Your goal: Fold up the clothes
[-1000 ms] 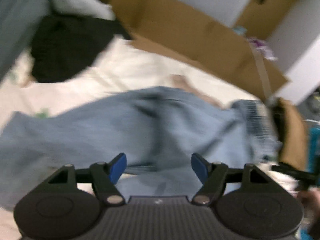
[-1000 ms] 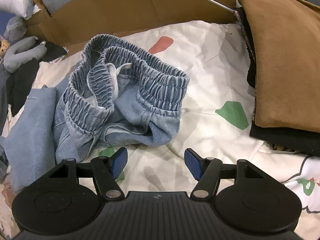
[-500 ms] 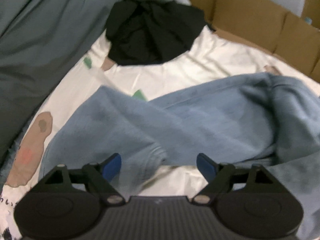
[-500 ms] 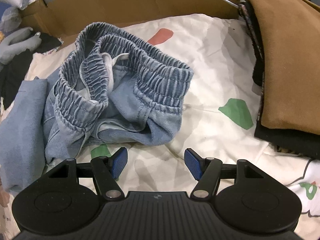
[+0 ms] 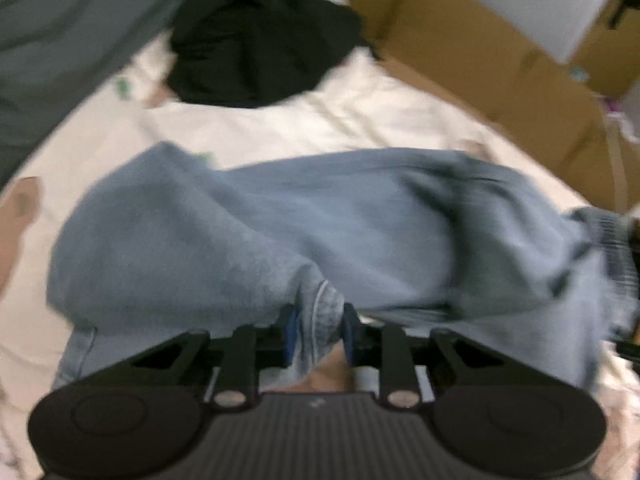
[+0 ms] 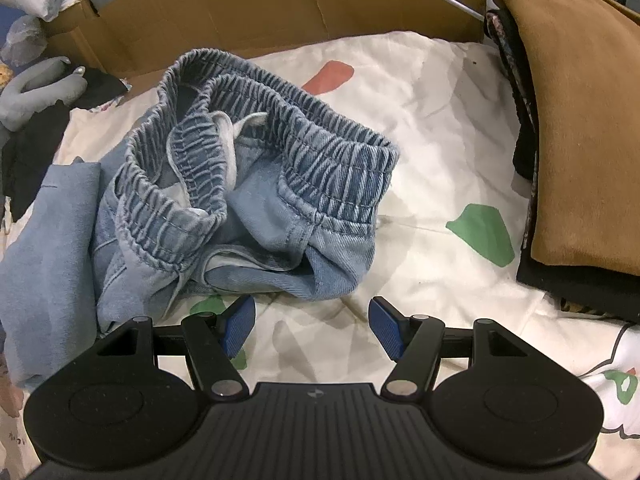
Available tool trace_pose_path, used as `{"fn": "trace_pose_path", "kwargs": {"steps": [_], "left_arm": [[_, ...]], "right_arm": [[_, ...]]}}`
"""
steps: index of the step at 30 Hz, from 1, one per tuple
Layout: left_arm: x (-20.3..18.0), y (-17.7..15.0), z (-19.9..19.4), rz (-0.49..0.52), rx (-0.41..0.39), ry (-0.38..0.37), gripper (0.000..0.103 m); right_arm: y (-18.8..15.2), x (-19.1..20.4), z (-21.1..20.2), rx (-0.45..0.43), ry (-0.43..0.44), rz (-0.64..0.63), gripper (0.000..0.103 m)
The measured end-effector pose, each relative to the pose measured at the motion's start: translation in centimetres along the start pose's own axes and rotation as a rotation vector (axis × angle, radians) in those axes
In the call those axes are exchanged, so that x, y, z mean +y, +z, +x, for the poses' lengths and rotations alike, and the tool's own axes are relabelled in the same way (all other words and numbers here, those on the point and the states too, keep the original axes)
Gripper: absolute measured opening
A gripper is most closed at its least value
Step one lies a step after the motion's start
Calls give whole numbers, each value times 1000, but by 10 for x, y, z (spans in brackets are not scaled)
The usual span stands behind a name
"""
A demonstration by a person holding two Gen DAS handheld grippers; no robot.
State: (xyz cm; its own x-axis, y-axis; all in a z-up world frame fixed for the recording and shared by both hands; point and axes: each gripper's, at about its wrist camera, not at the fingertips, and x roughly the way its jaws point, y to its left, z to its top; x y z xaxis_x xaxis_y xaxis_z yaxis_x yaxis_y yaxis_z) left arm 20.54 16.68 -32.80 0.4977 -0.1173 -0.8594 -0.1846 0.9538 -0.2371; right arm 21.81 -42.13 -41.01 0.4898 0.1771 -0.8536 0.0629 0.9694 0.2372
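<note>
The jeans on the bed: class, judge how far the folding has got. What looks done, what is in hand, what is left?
Done: a stack topped by a brown garment lies folded at the bed's right edge. In hand: the left gripper is shut on a bunch of the jeans. Left: the jeans' waistband lies crumpled, no fold is made, and the right gripper hangs open before it, holding nothing.

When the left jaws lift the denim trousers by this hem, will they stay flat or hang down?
The denim trousers will probably hang and drape: they already lie crumpled. The left gripper pinches only one leg end, so the gathered waistband may drag. The denim looks thick, probably rather heavy.
</note>
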Motion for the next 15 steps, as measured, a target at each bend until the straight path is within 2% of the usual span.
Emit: {"fn": "trace_pose_path", "kwargs": {"steps": [8,15], "left_arm": [[-73,0,-32,49,13,-291,18],[-129,-17,-34,142,94,-443,17]], "right_arm": [[2,-7,-13,-25,3,20,69],[-1,-16,-16,-29,0,32,69]]}}
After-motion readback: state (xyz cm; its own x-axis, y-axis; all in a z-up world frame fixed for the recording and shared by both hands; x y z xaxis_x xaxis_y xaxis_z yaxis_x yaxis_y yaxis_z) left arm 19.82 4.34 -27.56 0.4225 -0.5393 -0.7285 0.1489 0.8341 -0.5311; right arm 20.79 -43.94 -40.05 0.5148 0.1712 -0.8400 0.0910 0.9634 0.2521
